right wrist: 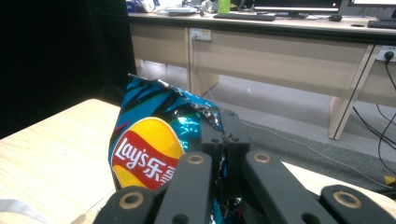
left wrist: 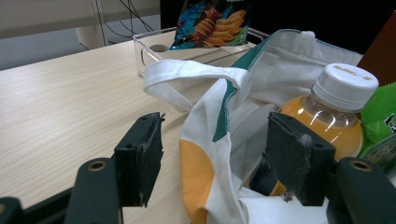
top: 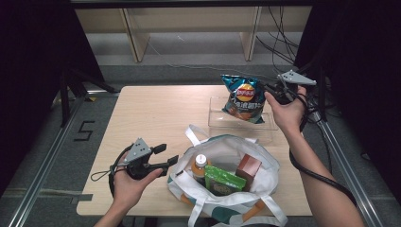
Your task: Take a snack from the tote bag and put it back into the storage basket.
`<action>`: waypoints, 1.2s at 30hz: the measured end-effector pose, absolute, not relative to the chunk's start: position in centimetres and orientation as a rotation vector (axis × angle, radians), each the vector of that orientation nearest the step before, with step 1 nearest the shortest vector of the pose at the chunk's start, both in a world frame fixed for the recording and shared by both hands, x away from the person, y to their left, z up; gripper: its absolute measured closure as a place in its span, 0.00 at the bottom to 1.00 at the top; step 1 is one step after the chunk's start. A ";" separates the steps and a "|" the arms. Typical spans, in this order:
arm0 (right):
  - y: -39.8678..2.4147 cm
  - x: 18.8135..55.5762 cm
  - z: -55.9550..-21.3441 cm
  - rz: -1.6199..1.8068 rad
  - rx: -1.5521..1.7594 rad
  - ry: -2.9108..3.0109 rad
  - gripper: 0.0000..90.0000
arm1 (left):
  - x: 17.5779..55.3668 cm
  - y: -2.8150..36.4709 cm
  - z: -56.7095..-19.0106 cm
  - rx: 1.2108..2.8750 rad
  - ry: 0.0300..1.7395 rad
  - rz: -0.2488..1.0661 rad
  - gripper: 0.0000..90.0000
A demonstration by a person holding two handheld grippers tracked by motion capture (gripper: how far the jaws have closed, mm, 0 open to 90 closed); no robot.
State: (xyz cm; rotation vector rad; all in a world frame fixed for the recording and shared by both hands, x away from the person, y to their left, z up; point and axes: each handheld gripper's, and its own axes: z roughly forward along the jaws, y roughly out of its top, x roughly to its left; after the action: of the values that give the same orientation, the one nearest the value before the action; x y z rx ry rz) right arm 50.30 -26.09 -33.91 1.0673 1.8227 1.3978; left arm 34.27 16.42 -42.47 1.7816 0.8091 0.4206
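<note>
One chip bag [top: 244, 98], pinched at its top corner by the right gripper [top: 273, 90], hangs upright over the clear tray [top: 216, 118], the tote bag [top: 227, 142] lying nearer the person beside the spread left gripper [top: 166, 155].

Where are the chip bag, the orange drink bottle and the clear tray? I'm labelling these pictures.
chip bag [top: 244, 96], high view, on its yellow and red logo.
orange drink bottle [left wrist: 344, 82], left gripper view, on its white cap.
clear tray [top: 213, 118], high view, on its bare left floor.
</note>
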 end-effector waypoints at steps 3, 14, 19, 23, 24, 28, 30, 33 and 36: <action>-26.1 50.3 -33.9 1.398 1.073 1.829 1.00 | 34.3 16.4 -42.5 1.782 0.810 0.420 0.40; -25.9 50.7 -34.3 1.408 1.093 1.832 1.00 | 34.3 16.5 -42.5 1.777 0.804 0.418 0.40; -25.8 50.9 -34.7 1.413 1.097 1.833 1.00 | 34.3 16.4 -42.5 1.781 0.808 0.421 0.40; -26.1 51.2 -35.1 1.387 1.061 1.881 1.00 | 34.3 16.4 -42.5 1.781 0.810 0.419 0.40; -26.2 51.3 -35.2 1.382 1.056 1.886 1.00 | 34.3 16.4 -42.6 1.778 0.807 0.417 0.40; -26.2 51.5 -35.7 1.377 1.075 1.887 1.00 | 34.2 16.4 -42.5 1.782 0.809 0.420 0.40; -26.2 51.5 -35.8 1.381 1.101 1.889 1.00 | 34.2 16.4 -42.5 1.784 0.811 0.418 0.40; -26.0 51.7 -36.1 1.390 1.130 1.887 1.00 | 34.2 16.4 -42.6 1.779 0.809 0.414 0.40; -26.1 52.0 -36.4 1.375 1.113 1.896 1.00 | 34.2 16.4 -42.6 1.780 0.811 0.414 0.40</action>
State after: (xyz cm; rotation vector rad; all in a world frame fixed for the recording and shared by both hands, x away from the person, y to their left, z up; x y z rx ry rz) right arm 51.98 -26.08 -36.42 1.1129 1.8961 1.3746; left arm 34.24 16.36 -42.58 1.7796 0.8106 0.4144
